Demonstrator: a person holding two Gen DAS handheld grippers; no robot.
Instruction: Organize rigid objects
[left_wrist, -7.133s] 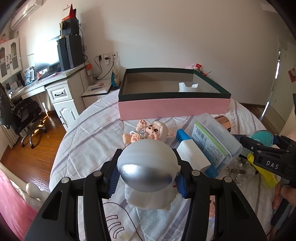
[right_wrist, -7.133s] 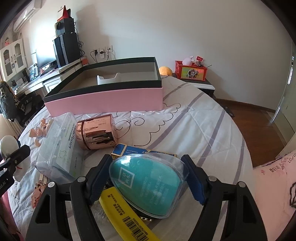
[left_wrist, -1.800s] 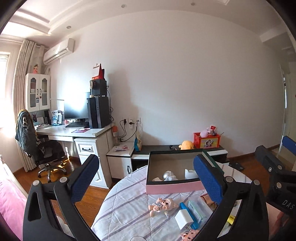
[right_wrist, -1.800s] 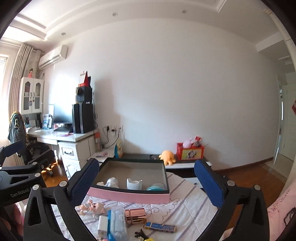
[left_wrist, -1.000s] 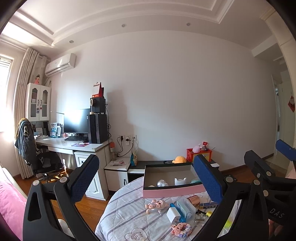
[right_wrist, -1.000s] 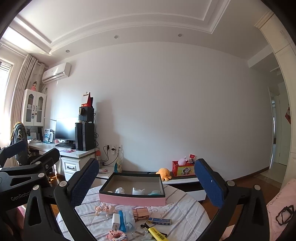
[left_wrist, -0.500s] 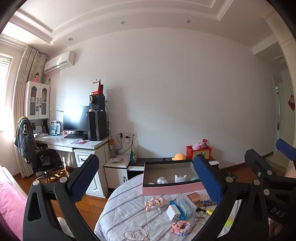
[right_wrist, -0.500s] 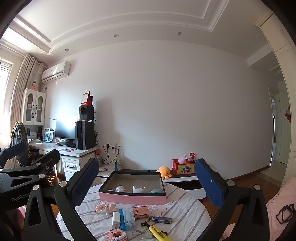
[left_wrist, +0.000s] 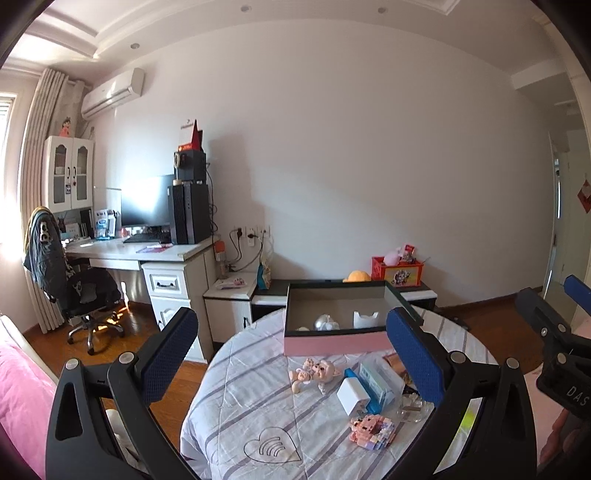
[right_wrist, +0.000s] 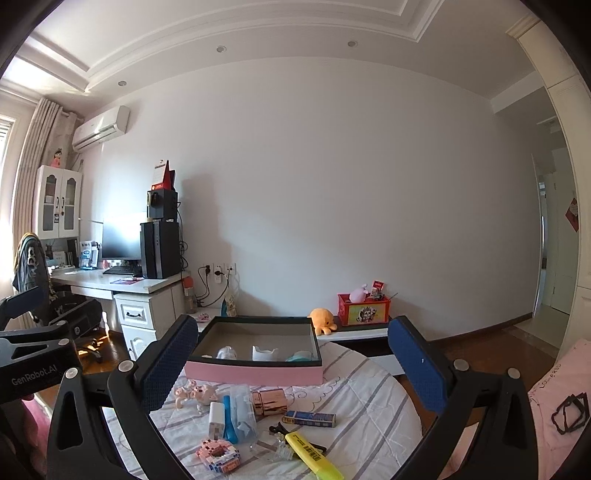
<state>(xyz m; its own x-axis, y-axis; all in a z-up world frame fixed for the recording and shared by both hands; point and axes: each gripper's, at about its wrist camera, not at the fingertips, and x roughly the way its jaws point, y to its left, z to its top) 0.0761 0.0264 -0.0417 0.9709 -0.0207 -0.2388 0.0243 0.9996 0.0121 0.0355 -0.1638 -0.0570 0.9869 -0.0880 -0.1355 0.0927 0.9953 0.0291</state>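
Both of your grippers hang high above the round table (right_wrist: 369, 373), jaws spread wide and carrying nothing: the left gripper (left_wrist: 291, 354) and the right gripper (right_wrist: 288, 354) are each well clear of everything below.

The pink box (right_wrist: 255, 371) sits at the far side of the table and already holds a silver-and-white figure (left_wrist: 325, 323), a white piece (right_wrist: 264, 353) and a teal item (right_wrist: 300, 356).

What is left lies in a loose cluster in front of it:
- The pig figurine (left_wrist: 314, 371), nearest the box; it looks light and hard, with thin limbs, so take it across the body.
- The white charger (right_wrist: 216, 419), a plain block, easy to clamp across its flat sides.
- The rose-gold can (right_wrist: 269, 402), which lies on its side; its shiny skin will probably slip and roll, so grip across the middle.
- The yellow highlighter (right_wrist: 314, 458) and the blue box (right_wrist: 309, 419); take both across their narrow width.
- The pink block toy (right_wrist: 218, 455); it may shed pieces, so squeeze gently.
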